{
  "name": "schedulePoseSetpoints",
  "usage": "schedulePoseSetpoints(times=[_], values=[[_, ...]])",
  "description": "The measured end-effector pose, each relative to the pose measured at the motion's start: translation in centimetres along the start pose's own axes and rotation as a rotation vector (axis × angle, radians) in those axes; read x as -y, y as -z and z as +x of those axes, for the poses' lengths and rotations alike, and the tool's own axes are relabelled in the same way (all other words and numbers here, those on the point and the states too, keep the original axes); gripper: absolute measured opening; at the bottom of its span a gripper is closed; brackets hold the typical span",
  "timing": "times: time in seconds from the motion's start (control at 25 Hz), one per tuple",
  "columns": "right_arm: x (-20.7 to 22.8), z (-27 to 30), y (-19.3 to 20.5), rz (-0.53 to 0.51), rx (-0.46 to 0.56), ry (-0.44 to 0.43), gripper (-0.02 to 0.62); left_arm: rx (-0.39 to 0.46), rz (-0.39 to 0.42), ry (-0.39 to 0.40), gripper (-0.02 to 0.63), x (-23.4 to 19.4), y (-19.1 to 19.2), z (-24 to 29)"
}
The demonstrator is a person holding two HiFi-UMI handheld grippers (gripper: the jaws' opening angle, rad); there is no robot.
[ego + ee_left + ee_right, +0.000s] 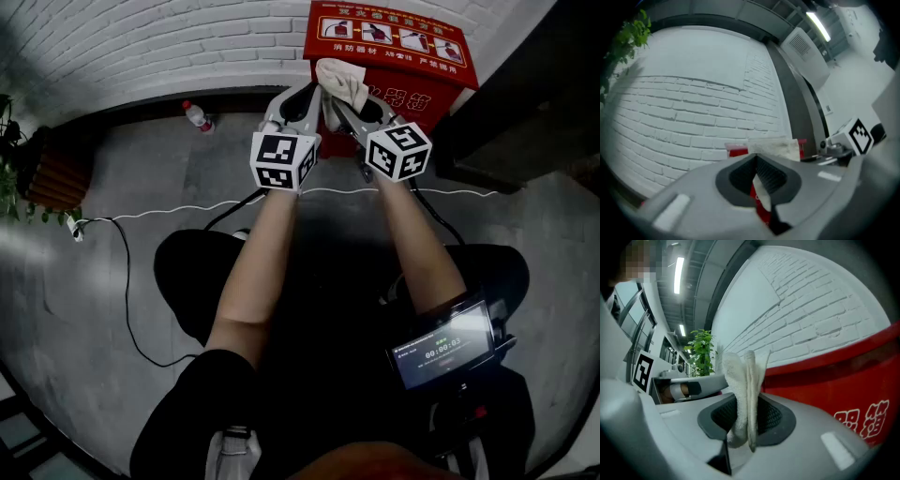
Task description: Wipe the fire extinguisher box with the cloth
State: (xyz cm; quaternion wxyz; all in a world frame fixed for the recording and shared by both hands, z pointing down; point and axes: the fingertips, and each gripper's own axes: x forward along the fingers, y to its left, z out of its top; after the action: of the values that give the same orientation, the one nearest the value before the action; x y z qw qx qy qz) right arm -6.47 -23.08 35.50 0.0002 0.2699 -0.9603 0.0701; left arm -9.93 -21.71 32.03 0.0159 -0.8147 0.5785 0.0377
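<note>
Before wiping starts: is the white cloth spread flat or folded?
Folded: the white terry cloth stands in bunched layers, pinched between the right gripper's jaws.

Fire extinguisher box (427, 67) lid carried white Chinese print, roughly 消防器材 | front showed large white 器箱 | screen (442, 348) ran a timer, digits unclear

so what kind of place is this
Probably an indoor corridor or lobby of an office or industrial building: a white-painted brick wall, a grey concrete floor, a red fire extinguisher box against the wall, and strip lights overhead.
</note>
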Motion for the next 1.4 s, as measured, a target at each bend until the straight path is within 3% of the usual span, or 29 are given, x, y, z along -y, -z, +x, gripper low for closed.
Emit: schedulePoseSetpoints(times=[0.24,0.4,0.68,1.0,1.4], values=[[1.1,3.8,2.8,0.039,-0.029,0.001,0.094,-0.023,0.003,0.005,0.003,-3.3,3.4,2.0],[2.8,4.4,3.3,0.081,0.010,0.061,0.094,-0.038,-0.011,0.004,0.003,-3.9,4.2,2.7],[5.2,4.3,2.9,-0.002,0.049,0.238,0.095,-0.072,0.003,0.039,0.003,-1.8,5.9,4.7],[6.9,3.3,2.5,-0.028,0.061,0.327,0.103,-0.064,-0.036,0.035,0.003,-1.2,5.7,6.2],[10.3,-1.7,1.7,-0.047,0.084,0.435,0.104,-0.067,-0.025,0.103,0.003,2.6,5.8,7.4]])
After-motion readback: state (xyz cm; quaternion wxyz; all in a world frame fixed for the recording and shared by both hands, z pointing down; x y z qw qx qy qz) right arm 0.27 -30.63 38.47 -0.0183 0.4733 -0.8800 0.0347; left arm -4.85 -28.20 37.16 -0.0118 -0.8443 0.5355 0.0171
